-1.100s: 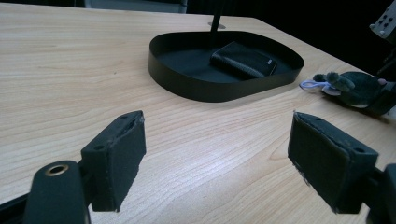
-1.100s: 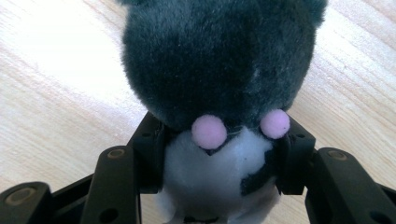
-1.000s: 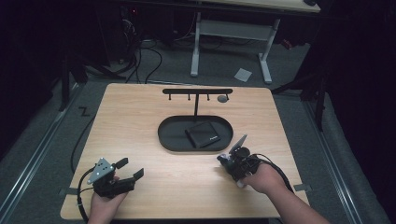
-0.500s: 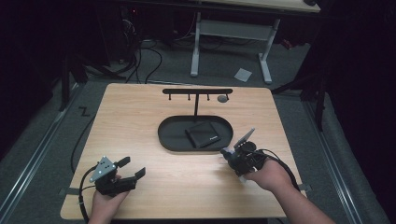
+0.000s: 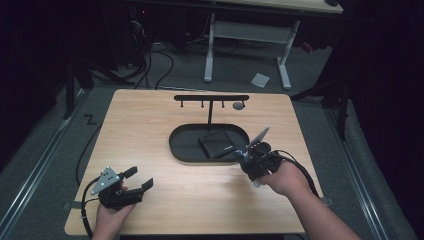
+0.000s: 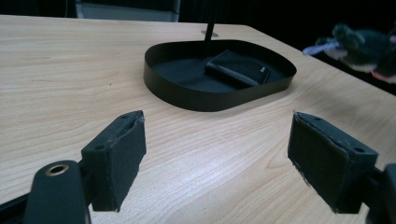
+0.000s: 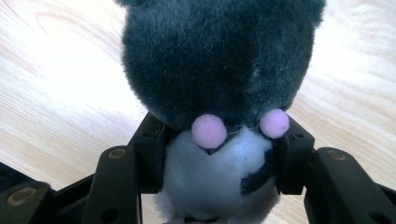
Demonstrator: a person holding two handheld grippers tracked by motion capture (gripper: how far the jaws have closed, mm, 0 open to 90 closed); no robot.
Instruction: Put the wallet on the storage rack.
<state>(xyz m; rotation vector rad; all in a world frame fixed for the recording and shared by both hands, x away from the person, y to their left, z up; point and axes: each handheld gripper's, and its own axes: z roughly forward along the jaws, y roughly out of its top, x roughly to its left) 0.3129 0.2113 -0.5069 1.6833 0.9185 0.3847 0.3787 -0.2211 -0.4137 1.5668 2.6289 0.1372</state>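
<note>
The right tongs (image 7: pixel 217 154) clamp a plush toy (image 7: pixel 215 84) by its white belly, above the table (image 5: pixel 165 125) just beside the black tray (image 5: pixel 180 150). Soft fur could slip from the pads if jolted. The left tongs (image 6: pixel 215 158) stand wide and empty. The toy's lower half is cut off.

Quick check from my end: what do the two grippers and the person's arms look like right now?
Both are black handheld units. The left gripper has blocky black jaws, a grey three-cornered plate on top and a black cable trailing off behind. The right gripper also carries a grey plate and a black cable looping past the wrist. Both forearms are bare, no sleeves visible.
</note>
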